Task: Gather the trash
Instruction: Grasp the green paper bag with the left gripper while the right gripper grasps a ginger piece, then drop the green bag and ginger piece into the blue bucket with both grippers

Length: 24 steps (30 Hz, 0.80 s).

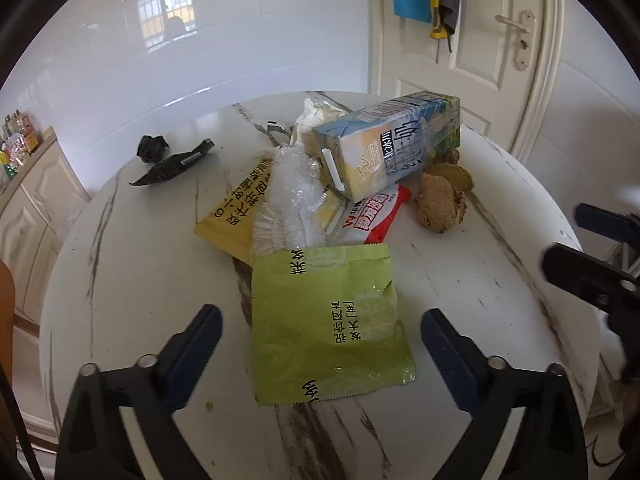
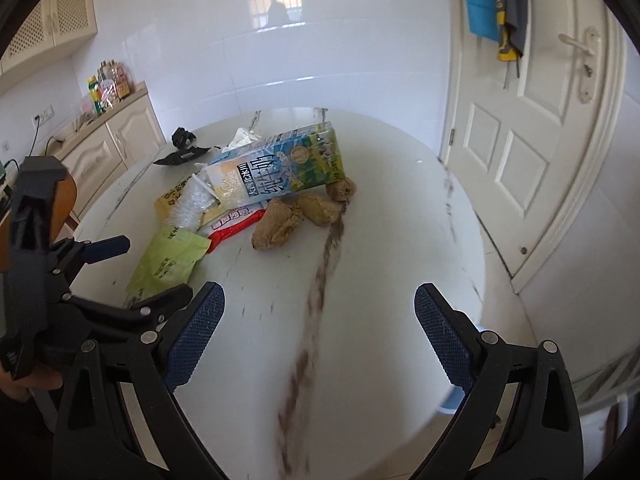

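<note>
A pile of trash lies on the round white marble table (image 1: 460, 280). A green wrapper (image 1: 328, 328) lies flat nearest me, between the open jaws of my left gripper (image 1: 322, 320), which is empty and just above it. Behind are a yellow packet (image 1: 236, 208), crumpled clear plastic (image 1: 290, 196), a red-and-white packet (image 1: 372, 216), a milk carton (image 1: 388, 144) on its side and ginger pieces (image 1: 440, 200). My right gripper (image 2: 318, 300) is open and empty over bare table, short of the ginger (image 2: 276, 224) and carton (image 2: 280, 168). The green wrapper (image 2: 168, 264) lies to its left.
A black wrapper (image 1: 172, 166) and a black crumpled scrap (image 1: 152, 146) lie at the table's far left. White tissue (image 1: 316, 114) sits behind the carton. A cabinet (image 2: 104, 148) with bottles stands left, a white door (image 2: 520, 140) right. The tiled wall is behind.
</note>
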Each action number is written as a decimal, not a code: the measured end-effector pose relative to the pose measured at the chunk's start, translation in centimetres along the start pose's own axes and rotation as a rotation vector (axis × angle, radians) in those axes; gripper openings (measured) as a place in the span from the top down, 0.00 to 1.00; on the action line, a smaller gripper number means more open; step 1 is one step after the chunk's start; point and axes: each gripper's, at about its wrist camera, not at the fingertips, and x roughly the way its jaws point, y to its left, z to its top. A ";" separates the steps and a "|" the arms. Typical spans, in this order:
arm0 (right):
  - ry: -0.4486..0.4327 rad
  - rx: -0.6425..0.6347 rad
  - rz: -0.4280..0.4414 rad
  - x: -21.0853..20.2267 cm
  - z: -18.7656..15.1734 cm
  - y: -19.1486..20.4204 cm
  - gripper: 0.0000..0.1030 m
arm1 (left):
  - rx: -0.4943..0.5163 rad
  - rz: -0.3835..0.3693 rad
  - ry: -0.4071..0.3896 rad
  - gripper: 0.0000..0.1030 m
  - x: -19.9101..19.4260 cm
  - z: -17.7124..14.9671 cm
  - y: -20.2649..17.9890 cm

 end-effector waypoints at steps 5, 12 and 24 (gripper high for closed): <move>0.041 -0.039 0.007 2.8 1.5 1.3 0.07 | -0.015 -0.052 0.019 0.31 0.6 0.2 1.5; 0.088 -0.061 0.016 6.6 3.3 3.2 0.10 | -0.050 -0.085 -0.005 0.63 -0.3 -0.2 3.8; 0.111 -0.036 0.071 7.1 3.0 2.0 0.65 | -0.105 -0.097 -0.046 0.85 -4.1 -1.3 5.3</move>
